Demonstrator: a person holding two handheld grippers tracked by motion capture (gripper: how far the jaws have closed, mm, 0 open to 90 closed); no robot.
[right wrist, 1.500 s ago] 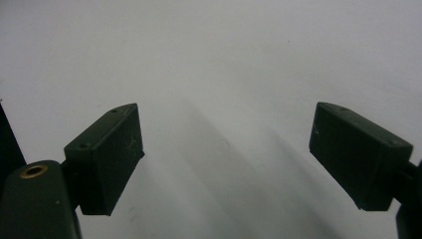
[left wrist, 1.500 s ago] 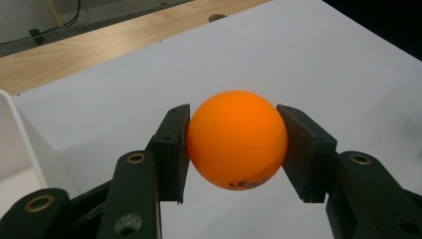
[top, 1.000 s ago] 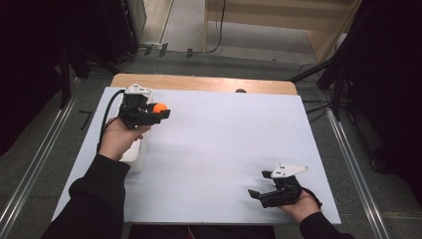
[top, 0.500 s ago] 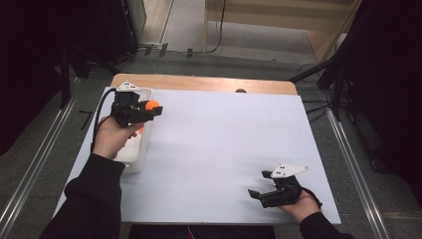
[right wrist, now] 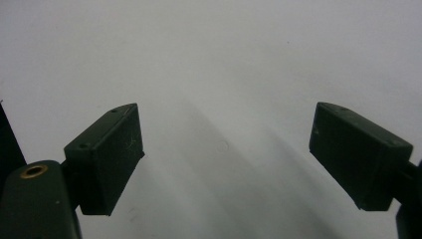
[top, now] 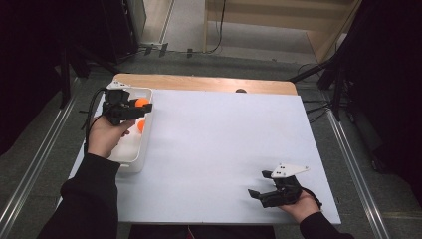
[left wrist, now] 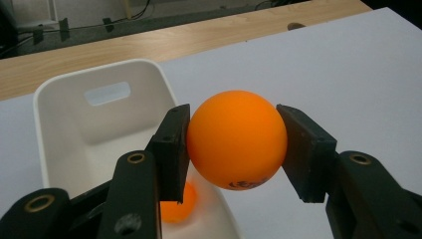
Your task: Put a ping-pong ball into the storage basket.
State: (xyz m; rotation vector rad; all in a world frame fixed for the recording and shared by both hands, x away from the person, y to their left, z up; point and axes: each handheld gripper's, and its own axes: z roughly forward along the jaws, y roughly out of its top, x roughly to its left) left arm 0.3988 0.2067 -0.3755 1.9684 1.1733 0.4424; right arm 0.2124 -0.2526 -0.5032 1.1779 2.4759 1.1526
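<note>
High view: your left gripper (top: 135,108) holds an orange ball (top: 143,103) over the white bin (top: 130,158) at the worktop's far left corner. A second ball (top: 141,125) already lies inside. Centre the held ball above the bin's open floor before you release.

Left gripper view: the jaws are clamped on the ball (left wrist: 237,139), which sits over the bin's right wall (left wrist: 166,92). Shift further over the bin, lower, then open slowly so the ball does not bounce out.

Right gripper view: the right gripper (right wrist: 226,162) has its jaws wide apart above bare worktop (right wrist: 214,59) near the near right corner. Keep it parked.
</note>
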